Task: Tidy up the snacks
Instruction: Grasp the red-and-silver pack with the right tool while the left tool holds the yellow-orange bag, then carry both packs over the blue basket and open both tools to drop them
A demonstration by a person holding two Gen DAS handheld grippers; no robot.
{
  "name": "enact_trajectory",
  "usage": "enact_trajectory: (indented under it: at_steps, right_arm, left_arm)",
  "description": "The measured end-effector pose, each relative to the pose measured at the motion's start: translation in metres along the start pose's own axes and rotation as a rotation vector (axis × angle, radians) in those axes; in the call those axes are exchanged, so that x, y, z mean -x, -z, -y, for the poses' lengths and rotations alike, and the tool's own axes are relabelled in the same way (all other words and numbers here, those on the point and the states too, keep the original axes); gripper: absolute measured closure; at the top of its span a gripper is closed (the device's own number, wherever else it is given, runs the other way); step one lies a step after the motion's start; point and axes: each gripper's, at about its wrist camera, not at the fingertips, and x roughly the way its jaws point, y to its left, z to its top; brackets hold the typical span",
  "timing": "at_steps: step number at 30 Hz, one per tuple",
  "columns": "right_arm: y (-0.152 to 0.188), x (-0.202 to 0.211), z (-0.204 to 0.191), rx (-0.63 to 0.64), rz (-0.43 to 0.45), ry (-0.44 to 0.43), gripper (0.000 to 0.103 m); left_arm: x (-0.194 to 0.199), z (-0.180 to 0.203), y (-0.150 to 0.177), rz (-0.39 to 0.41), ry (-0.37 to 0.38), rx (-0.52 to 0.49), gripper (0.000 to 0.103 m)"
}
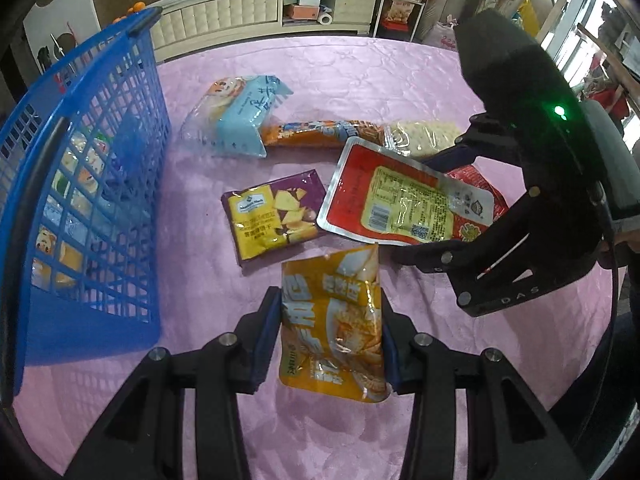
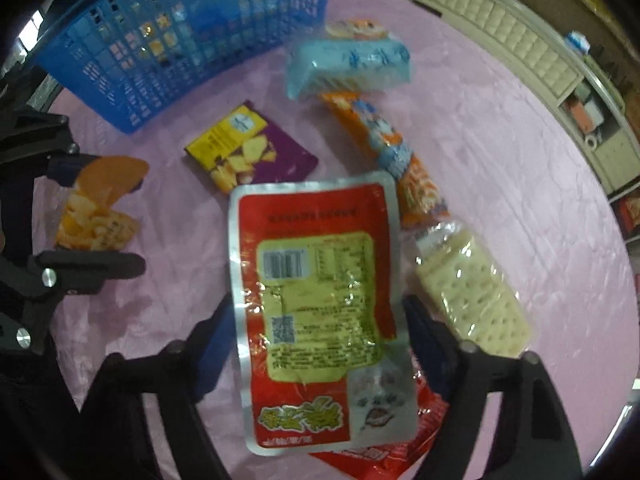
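Note:
My left gripper (image 1: 328, 340) is shut on an orange-yellow snack pouch (image 1: 334, 328), held just above the pink tablecloth; the pouch also shows in the right wrist view (image 2: 96, 208). My right gripper (image 2: 316, 344) is shut on a red foil pouch (image 2: 316, 304), lifted over another red pack (image 2: 384, 452); the red foil pouch also shows in the left wrist view (image 1: 400, 196). The blue basket (image 1: 92, 184) stands at the left with several snacks inside. On the table lie a purple chip pack (image 1: 276, 216), a light-blue pack (image 1: 240, 116), an orange roll (image 1: 320, 132) and clear-wrapped crackers (image 2: 472, 292).
The round table (image 1: 360, 68) has a pink cloth. A white cabinet (image 1: 248, 8) with shelves stands behind it. The basket also shows in the right wrist view (image 2: 180, 36), far left.

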Motion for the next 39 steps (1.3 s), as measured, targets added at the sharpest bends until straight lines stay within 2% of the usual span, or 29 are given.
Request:
enact_trajectory:
  at_steps: [3,5,7,9,14,17,22,30,39]
  right_arm:
    - [0.004,0.005,-0.008,0.011,0.023,0.016,0.030]
    - [0.010,0.012,-0.010,-0.013,0.041,0.006,0.052]
    - [0.014,0.015,-0.006,-0.063,0.051,0.016,0.065]
    - [0.019,0.015,-0.001,-0.104,0.052,-0.004,0.065]
    - [0.027,0.015,0.002,-0.140,0.067,0.028,0.068]
    - [0.035,0.038,-0.007,-0.192,0.094,0.024,0.068]
    - [0.036,0.090,-0.015,-0.263,0.193,0.047,0.068]
    - [0.009,0.162,-0.027,-0.275,0.320,0.109,0.068]
    - [-0.046,0.196,-0.060,-0.252,0.426,0.073,0.068]
  left_arm:
    - [-0.001,-0.001,0.003,-0.002,-0.002,0.002,0.062]
    - [-0.002,-0.002,0.004,-0.002,0.001,0.012,0.062]
    - [-0.001,-0.003,0.006,-0.002,0.009,0.022,0.062]
    - [0.001,-0.002,0.007,0.001,0.013,0.022,0.062]
    - [0.017,0.004,0.014,0.027,0.013,0.003,0.063]
    - [0.032,0.008,0.015,0.060,0.019,-0.014,0.063]
    - [0.069,0.017,0.012,0.128,0.029,-0.046,0.063]
    - [0.142,0.005,-0.001,0.253,0.031,-0.073,0.064]
    - [0.182,-0.062,-0.020,0.307,-0.022,-0.041,0.066]
